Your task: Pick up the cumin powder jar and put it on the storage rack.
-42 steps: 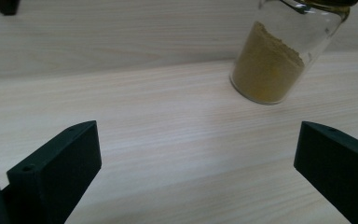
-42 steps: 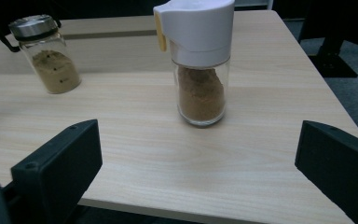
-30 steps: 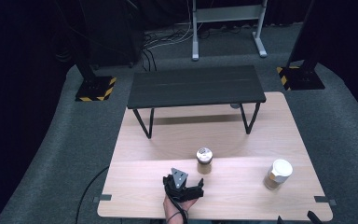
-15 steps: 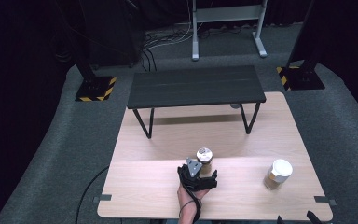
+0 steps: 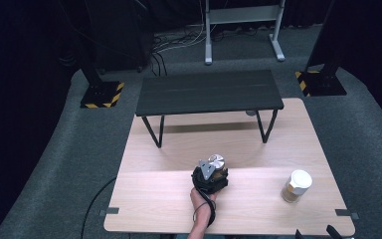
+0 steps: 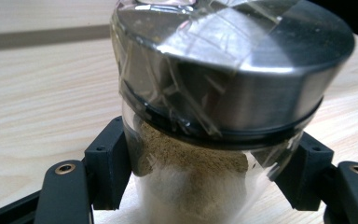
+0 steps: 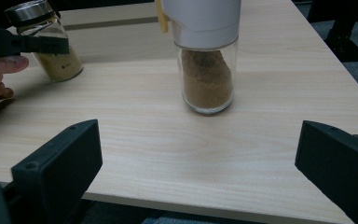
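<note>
Metal-lidded jar [image 6: 205, 154] of pale powder stands near the middle of the wooden tabletop [image 5: 144, 199], gripped by the left tool [image 6: 200, 182], whose jaws have just been closing and now press its glass sides below the lid. Well to its right stands a white-lidded jar [image 7: 207, 70] of brown powder, apart from the right tool [image 7: 200, 172], whose jaws gape wide with nothing between them.
</note>
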Demonstrator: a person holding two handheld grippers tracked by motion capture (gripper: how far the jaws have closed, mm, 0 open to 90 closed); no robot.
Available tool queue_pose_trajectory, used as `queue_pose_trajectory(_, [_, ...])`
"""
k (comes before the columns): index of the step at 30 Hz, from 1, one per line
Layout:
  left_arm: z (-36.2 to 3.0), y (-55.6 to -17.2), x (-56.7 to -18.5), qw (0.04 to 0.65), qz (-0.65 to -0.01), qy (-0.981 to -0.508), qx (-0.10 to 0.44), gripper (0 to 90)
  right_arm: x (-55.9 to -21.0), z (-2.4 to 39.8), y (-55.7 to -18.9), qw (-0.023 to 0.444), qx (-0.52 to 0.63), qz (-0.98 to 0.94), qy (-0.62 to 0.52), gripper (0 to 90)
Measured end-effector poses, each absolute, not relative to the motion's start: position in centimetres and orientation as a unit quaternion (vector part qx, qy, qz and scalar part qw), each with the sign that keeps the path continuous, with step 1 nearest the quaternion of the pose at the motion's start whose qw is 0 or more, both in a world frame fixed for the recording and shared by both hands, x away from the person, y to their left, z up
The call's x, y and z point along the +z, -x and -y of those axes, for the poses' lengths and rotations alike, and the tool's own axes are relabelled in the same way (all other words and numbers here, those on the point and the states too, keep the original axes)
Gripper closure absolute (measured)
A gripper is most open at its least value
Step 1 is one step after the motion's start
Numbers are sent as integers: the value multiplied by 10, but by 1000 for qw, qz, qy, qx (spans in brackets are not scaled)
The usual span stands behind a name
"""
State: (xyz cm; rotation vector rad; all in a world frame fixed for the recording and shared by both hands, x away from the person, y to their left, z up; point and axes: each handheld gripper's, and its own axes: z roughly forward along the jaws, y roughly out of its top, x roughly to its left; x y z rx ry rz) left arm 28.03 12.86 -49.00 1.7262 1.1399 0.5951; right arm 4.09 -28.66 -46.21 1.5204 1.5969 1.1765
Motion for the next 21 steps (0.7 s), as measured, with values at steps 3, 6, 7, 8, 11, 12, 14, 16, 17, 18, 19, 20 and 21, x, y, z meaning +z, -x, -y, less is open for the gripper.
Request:
queue_pose_trajectory(3, [-132,-280,-491,479,-463,-706,240,298,-462,287,-41,316,447,-606,-578,0])
queue_pose_trajectory(6, [-135,-280,-490,477,-459,-710,240,299,-462,286,-41,316,445,-607,-578,0])
queue_pose_trajectory(7, [-135,-280,-490,477,-458,-710,241,298,-462,286,-41,316,444,-607,-578,0])
queue_pose_trajectory(8, [-137,-280,-489,476,-457,-712,241,299,-462,287,-41,316,444,-606,-579,0])
queue_pose_trajectory(11, [-142,-279,-487,475,-455,-713,243,299,-463,288,-40,317,448,-605,-578,0])
queue_pose_trajectory(12, [-144,-279,-486,476,-455,-713,243,299,-463,290,-39,316,452,-604,-575,0])
queue_pose_trajectory(14, [-149,-279,-483,474,-454,-713,246,300,-463,289,-38,319,453,-602,-574,0])
queue_pose_trajectory(16, [-152,-279,-480,473,-454,-713,248,299,-463,291,-39,316,454,-604,-573,0])
queue_pose_trajectory(17, [-154,-279,-478,471,-453,-714,251,300,-462,291,-39,316,453,-605,-573,0])
queue_pose_trajectory(18, [-156,-278,-476,471,-452,-714,255,299,-463,291,-39,315,454,-605,-573,0])
queue_pose_trajectory(19, [-158,-278,-474,471,-452,-713,257,299,-463,291,-40,313,455,-605,-573,0])
queue_pose_trajectory(20, [-160,-278,-472,470,-453,-712,258,299,-463,291,-40,312,456,-606,-573,0])
queue_pose_trajectory(21, [-162,-278,-470,472,-453,-711,259,299,-463,291,-40,311,457,-607,-571,0])
